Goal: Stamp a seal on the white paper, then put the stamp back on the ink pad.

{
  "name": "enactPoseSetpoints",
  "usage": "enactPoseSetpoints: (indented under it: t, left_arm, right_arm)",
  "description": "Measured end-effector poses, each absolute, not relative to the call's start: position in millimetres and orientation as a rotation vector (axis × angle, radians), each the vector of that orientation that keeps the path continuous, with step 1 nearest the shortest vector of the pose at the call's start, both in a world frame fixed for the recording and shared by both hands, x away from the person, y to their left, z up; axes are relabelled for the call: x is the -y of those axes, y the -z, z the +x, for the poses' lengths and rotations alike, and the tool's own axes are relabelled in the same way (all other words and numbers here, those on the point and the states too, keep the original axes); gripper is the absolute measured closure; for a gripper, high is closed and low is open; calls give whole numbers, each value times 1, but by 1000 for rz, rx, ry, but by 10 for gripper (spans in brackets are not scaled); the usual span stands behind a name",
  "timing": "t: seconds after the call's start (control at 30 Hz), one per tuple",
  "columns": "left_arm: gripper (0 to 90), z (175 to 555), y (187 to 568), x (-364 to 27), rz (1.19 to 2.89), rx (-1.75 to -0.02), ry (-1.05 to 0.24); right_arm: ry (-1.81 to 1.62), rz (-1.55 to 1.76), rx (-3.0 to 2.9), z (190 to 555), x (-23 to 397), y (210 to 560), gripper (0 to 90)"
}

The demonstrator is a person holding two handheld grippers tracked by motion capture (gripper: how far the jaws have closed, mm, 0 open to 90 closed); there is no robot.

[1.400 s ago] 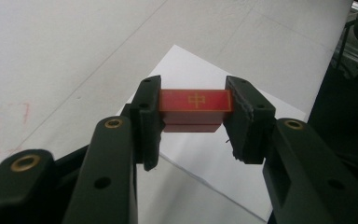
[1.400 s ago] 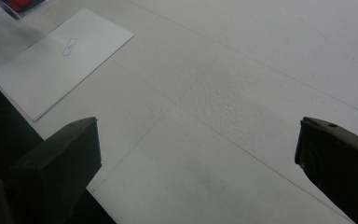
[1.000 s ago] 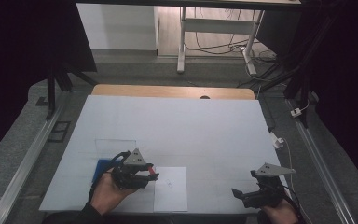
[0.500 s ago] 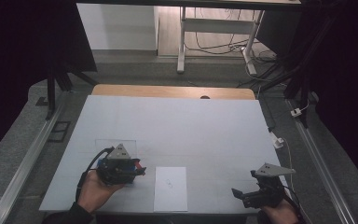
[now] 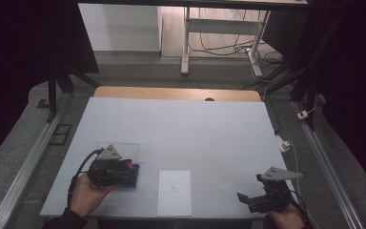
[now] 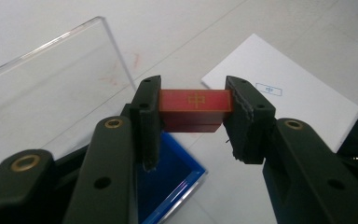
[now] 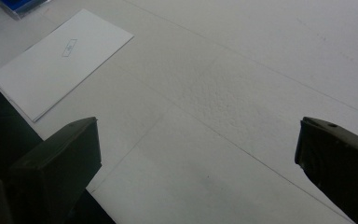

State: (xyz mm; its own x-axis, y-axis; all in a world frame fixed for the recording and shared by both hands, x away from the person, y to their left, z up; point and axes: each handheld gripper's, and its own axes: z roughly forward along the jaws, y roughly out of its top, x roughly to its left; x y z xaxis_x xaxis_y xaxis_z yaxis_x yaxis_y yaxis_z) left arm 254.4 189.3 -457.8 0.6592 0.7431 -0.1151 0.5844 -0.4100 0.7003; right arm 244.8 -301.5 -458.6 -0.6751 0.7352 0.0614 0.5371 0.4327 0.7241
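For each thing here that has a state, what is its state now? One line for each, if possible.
Left gripper: shut on the red stamp.
Red stamp: held off the table, above the blue tray.
Blue tray: open, lid off.
Clear lid: lying beside the tray.
Paper: flat, small blue mark printed.
Right gripper: open, empty.

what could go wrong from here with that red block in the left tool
1. The left tool pinches the small red rectangular block only by its two short ends, so it might slip or twist.
2. The clear acrylic lid stands close beside the open blue box; a swing could knock it.
3. The white paper card lies loose and could slide if pressed unevenly.
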Motion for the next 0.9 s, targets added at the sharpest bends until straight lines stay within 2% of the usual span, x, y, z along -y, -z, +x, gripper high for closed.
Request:
enactPoseSetpoints:
  t: [0.9]
  left_arm:
    - [586, 258, 470, -231, 2071, -1198, -309]
  right_arm:
    - [-1077, 1104, -2423, 245, 301, 459, 3]
